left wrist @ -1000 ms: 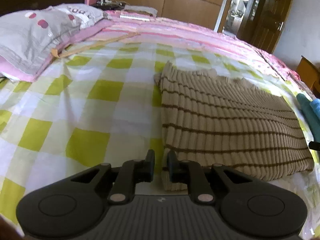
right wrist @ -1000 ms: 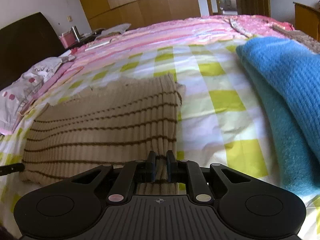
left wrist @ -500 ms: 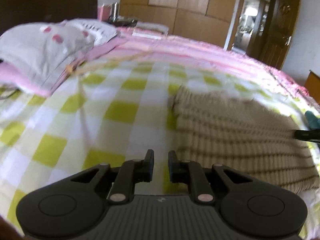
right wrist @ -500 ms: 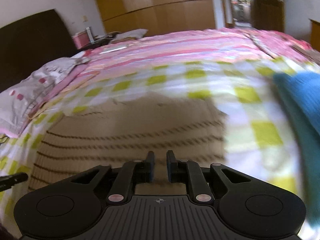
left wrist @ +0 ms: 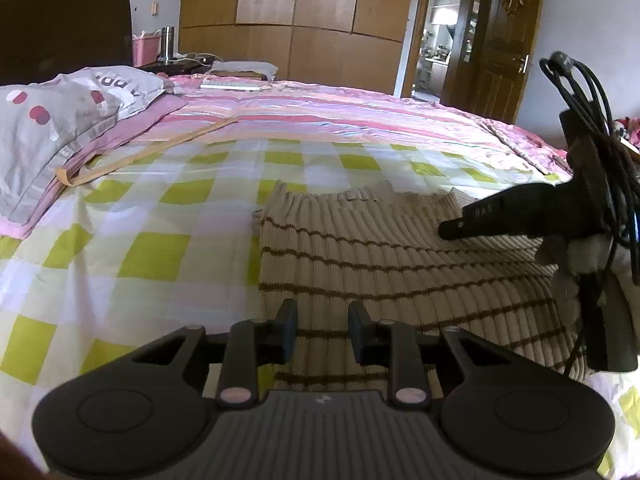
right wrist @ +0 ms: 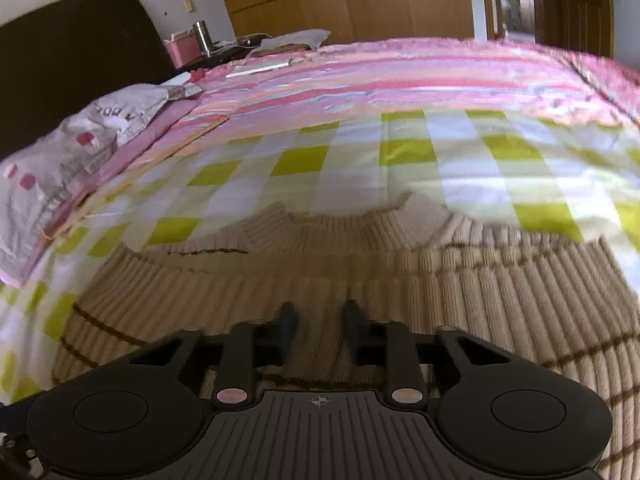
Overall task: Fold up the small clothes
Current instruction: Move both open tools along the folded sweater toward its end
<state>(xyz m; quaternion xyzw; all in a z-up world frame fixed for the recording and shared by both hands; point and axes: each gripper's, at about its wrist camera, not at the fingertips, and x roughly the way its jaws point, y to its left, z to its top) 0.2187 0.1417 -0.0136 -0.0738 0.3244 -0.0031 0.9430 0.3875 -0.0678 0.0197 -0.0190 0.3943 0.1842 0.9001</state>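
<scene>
A beige ribbed sweater with thin brown stripes (left wrist: 384, 264) lies folded flat on the green-and-white checked bedsheet (left wrist: 152, 248). My left gripper (left wrist: 322, 334) is open and empty, hovering just above the sweater's near left edge. My right gripper (right wrist: 318, 330) is open and empty, low over the middle of the sweater (right wrist: 460, 296). The right gripper's body also shows in the left wrist view (left wrist: 532, 216), over the sweater's right side.
A grey pillow with red dots (left wrist: 48, 136) lies at the left on a pink striped cover (left wrist: 320, 116). A wooden stick (left wrist: 152, 152) lies beside it. A nightstand with a pink basket (left wrist: 143, 46) and wardrobes stand behind the bed.
Both grippers let go of the sweater's near edge and opened. They rose and swung over the garment; the right one moved left, away from the blue cloth, which left its view.
</scene>
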